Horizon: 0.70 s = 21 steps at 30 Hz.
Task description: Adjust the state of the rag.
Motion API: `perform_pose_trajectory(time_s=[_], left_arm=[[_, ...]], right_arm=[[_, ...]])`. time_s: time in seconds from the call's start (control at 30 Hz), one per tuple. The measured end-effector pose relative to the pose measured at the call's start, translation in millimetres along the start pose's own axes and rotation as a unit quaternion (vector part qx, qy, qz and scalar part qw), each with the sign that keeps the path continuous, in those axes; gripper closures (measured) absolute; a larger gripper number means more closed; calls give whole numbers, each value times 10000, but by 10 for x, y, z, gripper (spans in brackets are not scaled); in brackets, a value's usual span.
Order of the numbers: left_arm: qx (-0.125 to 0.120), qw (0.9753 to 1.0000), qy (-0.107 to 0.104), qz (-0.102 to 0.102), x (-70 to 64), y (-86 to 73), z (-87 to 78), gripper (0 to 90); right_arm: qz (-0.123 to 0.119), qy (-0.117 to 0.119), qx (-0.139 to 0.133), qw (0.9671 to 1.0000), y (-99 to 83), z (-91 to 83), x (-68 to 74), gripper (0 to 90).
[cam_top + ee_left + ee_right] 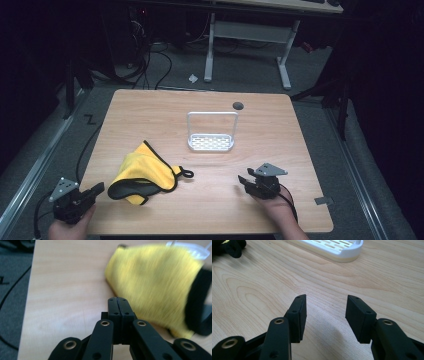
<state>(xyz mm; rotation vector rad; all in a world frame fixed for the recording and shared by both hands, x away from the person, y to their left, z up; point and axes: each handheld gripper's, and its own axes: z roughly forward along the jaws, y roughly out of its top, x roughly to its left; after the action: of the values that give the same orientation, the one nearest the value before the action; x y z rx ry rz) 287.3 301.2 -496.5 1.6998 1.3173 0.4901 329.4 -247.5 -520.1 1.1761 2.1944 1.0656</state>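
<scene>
A: Left gripper [117, 300] status? Fingers [113, 307] are seen pressed flat together, nothing between them. Tip is parked just short of the yellow cloth [152, 282], not touching as far as can be judged; that view is motion-blurred.

B: Confirmed from the high view. Left gripper [98, 188] is held at the near-left corner of the tabletop [150, 107], aimed at the black-trimmed edge of the yellow cloth [142, 167]. Likely an approach line; the fingers would have to be opened before any grab.

A: Right gripper [325, 307]?

B: Fingers [300, 311] spread wide, nothing held, bare wood between them. It is kept low over the near-right tabletop [249, 287], well apart from the cloth, pointed roughly toward the white slotted rack [332, 248].

A: Cloth location?

B: Crumpled on the near-left of the tabletop, black hanging loop [186, 173] laid out on its right side. White slotted rack [211, 142] with its tall wire handle stands mid-table, beyond the cloth and apart from it. Right gripper [243, 181] is probably staged open to take the cloth's other side; judgement only.
</scene>
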Motion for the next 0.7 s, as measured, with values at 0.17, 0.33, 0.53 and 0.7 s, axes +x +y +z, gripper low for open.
perform_pose_trajectory(time_s=[0.17,0.33,0.53,0.7], left_arm=[[-224,9976,-540,-383,-1,190,157,571],[-103,9969,-746,-247,-122,253,301,457],[259,9962,-828,-64,-278,141,485,405],[599,9959,-651,190,-386,53,600,379]], right_arm=[[-9,43,21,10000,4,25,20,520],[-100,102,-21,9999,29,44,53,520],[-247,102,27,9996,28,54,110,520],[-277,64,22,9996,21,35,124,520]])
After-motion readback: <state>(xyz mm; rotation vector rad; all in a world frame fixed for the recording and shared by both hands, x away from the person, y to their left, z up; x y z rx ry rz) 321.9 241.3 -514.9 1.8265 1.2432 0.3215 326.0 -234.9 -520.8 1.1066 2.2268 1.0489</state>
